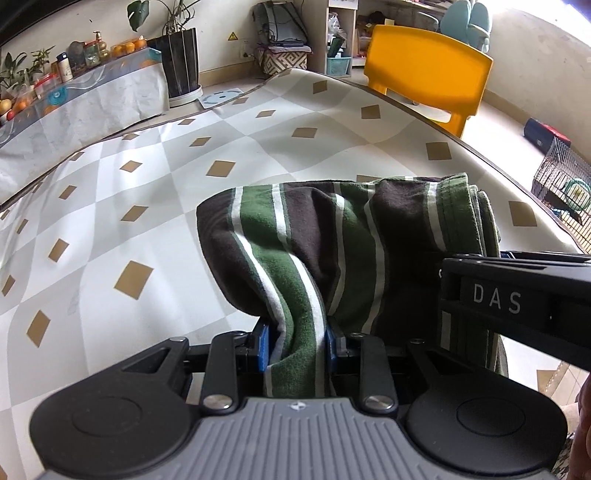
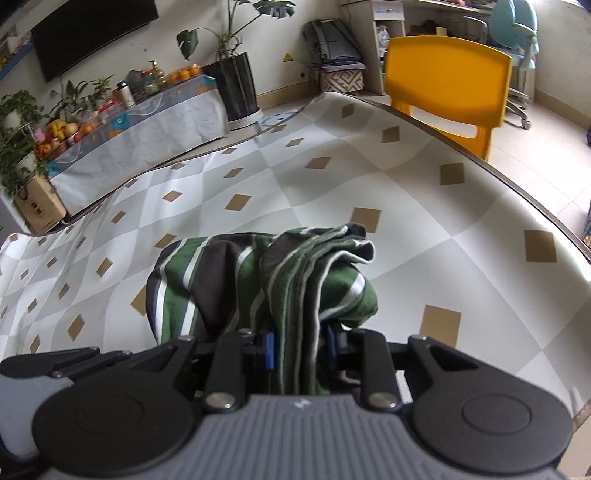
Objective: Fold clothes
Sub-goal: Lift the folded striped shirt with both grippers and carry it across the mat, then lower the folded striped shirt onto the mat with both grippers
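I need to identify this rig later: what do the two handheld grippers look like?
Both the left gripper and the right gripper have black linkage arms, round black side housings, a ribbed grey centre plate and blue finger pads. One black body reads "DAS" in white.

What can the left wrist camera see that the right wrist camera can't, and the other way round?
Only the left wrist view shows a wire cage on the floor and the other tool's arm marked DAS.

Only the right wrist view shows the dark screen on the wall and a cardboard box.

Both show the striped garment, pinched by the left gripper and the right gripper, over the diamond-patterned tablecloth, with the yellow chair behind.
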Motion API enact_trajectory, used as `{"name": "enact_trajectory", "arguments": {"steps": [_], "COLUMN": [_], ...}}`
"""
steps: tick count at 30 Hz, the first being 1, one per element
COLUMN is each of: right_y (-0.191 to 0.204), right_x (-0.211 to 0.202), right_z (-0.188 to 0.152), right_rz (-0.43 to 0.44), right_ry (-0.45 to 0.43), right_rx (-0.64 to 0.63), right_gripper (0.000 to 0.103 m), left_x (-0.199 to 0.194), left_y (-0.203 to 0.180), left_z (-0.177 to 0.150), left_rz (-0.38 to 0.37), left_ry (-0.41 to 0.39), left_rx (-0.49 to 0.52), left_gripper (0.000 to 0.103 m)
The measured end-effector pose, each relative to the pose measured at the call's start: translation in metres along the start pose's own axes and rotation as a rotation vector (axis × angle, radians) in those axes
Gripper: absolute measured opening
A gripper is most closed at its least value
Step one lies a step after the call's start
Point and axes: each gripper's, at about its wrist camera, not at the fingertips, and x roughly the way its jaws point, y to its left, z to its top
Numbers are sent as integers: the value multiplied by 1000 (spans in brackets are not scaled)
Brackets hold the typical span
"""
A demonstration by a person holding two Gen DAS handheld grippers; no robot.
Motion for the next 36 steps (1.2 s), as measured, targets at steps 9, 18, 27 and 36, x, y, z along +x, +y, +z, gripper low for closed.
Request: {"name": "enact_trajectory", "arguments": {"steps": [9,18,27,36], "right_y": [-19,-49,-87,-70], "right_x": [14,32,29,42], "right_z": [4,1,-11,-14], "right_rz": [-42,-122,-261,-72], "right_ry": [-10,-13,-32,67], "right_rx": [40,121,274,262], "right_gripper": [23,26,44,49], "left_x": [25,59,69,54], "left_y": [-17,-39,-17,5], "left_z": [11,22,17,4], "left_rz": [-20,-56,7,5], "left_ry": [16,46,64,51], "left_rx": [14,52,-8,-32], "left_gripper": [26,33,38,38]}}
